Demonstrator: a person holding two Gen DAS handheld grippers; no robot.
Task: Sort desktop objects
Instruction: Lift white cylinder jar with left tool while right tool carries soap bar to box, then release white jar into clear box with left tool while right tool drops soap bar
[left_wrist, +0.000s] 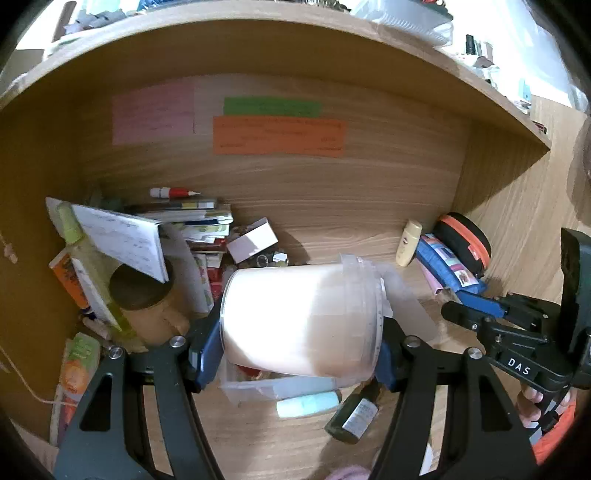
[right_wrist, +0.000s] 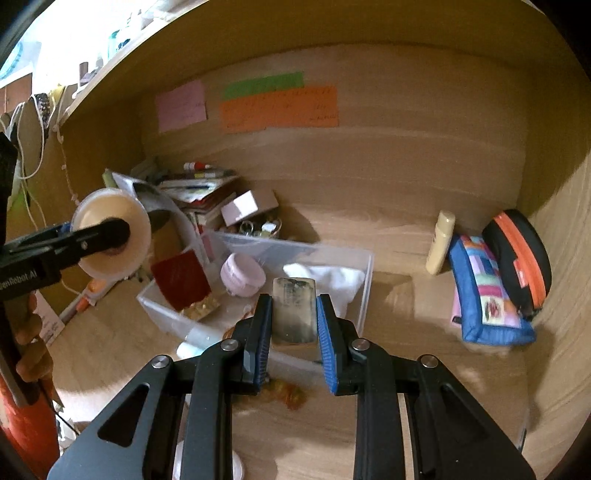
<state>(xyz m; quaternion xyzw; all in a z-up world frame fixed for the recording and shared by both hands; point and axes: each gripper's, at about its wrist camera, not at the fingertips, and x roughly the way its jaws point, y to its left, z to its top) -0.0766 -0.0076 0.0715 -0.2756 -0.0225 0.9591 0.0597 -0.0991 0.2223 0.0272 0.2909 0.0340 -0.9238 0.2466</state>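
Observation:
My left gripper (left_wrist: 295, 350) is shut on a white plastic tub (left_wrist: 299, 321) lying sideways, held above a clear plastic bin (left_wrist: 251, 387). The tub also shows in the right wrist view (right_wrist: 110, 232) at the left, above the desk. My right gripper (right_wrist: 293, 314) is shut on a small dark glass bottle (right_wrist: 295, 310), held over the clear bin (right_wrist: 364, 284). The bin holds a pink round jar (right_wrist: 242, 275), a red card (right_wrist: 181, 280) and a white cloth (right_wrist: 328, 277). In the left wrist view the right gripper (left_wrist: 476, 314) reaches in from the right.
A pile of books, notepads and pens (left_wrist: 177, 229) fills the back left corner. A cork-lidded jar (left_wrist: 144, 299) stands there. A cream bottle (right_wrist: 439, 242), a blue pouch (right_wrist: 484, 295) and a black-orange case (right_wrist: 517, 254) lie at the right. A dark bottle (left_wrist: 354, 413) and pale tube (left_wrist: 308, 404) lie on the desk.

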